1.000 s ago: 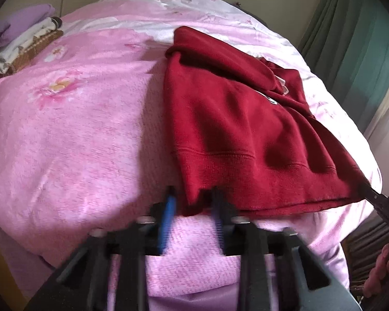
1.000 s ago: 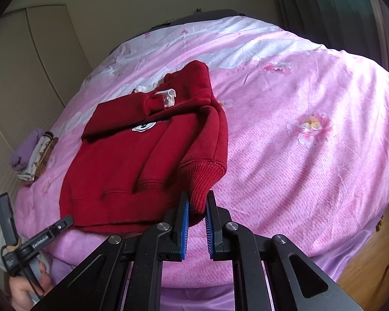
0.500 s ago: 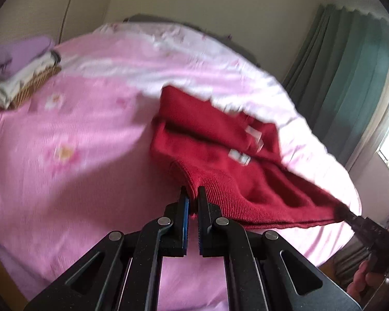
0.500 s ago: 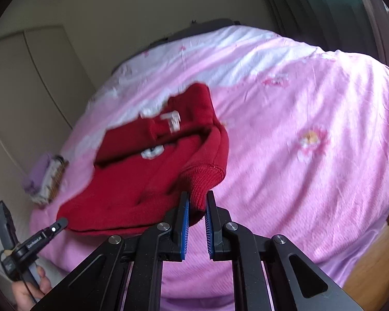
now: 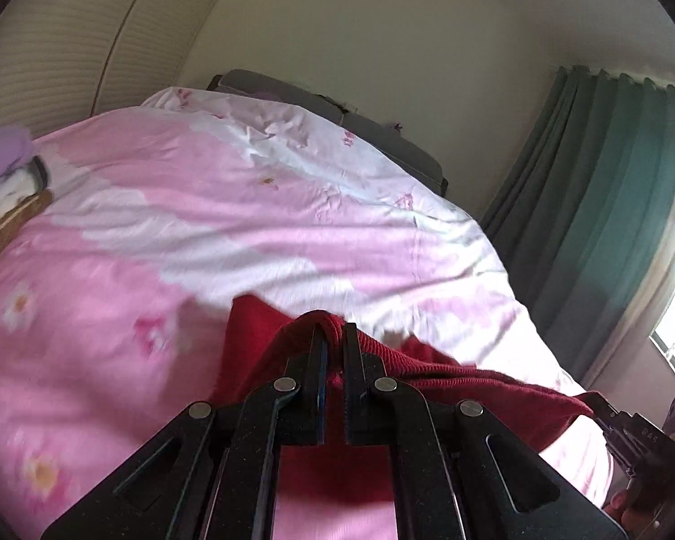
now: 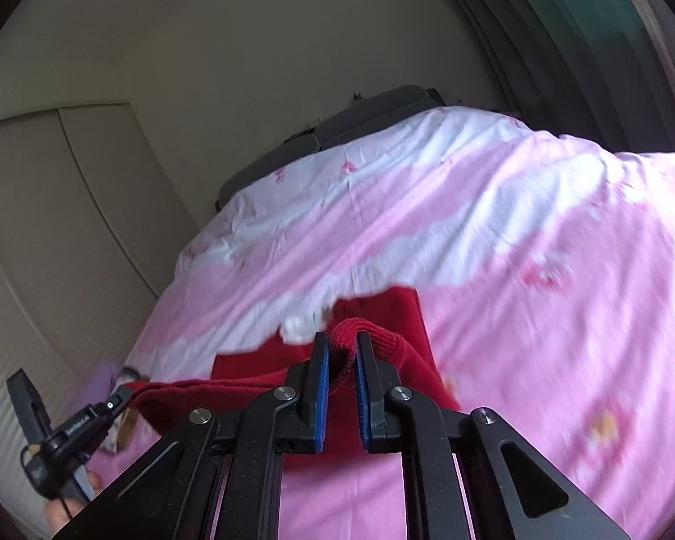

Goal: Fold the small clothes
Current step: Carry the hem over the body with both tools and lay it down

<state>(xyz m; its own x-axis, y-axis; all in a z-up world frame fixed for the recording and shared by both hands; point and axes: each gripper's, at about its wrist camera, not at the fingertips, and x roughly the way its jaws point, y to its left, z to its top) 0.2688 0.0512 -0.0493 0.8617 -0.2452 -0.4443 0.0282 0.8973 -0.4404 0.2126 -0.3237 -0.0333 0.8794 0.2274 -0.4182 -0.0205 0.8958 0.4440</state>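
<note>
A small dark red sweater [image 5: 463,382] lies on a pink flowered bedspread [image 5: 180,234]. My left gripper [image 5: 334,337] is shut on one bottom corner of its ribbed hem and holds it lifted. My right gripper [image 6: 341,346] is shut on the other hem corner of the red sweater [image 6: 405,315], also lifted. The hem stretches taut between the two grippers. The right gripper shows at the far right of the left wrist view [image 5: 607,414], and the left gripper at the far left of the right wrist view [image 6: 121,398]. Most of the sweater's body is hidden behind the fingers.
The pink bedspread [image 6: 540,247] covers the whole bed, white near the dark headboard [image 5: 328,112]. A wicker basket with folded clothes [image 5: 4,207] stands at the left edge. Green curtains [image 5: 607,225] hang on the right. A cream wardrobe [image 6: 67,202] stands beside the bed.
Both grippers have risen and moved forward over the bed with the hem in them, carrying the sweater's bottom edge toward its collar. The left gripper, open one second ago, has shut on the hem.
</note>
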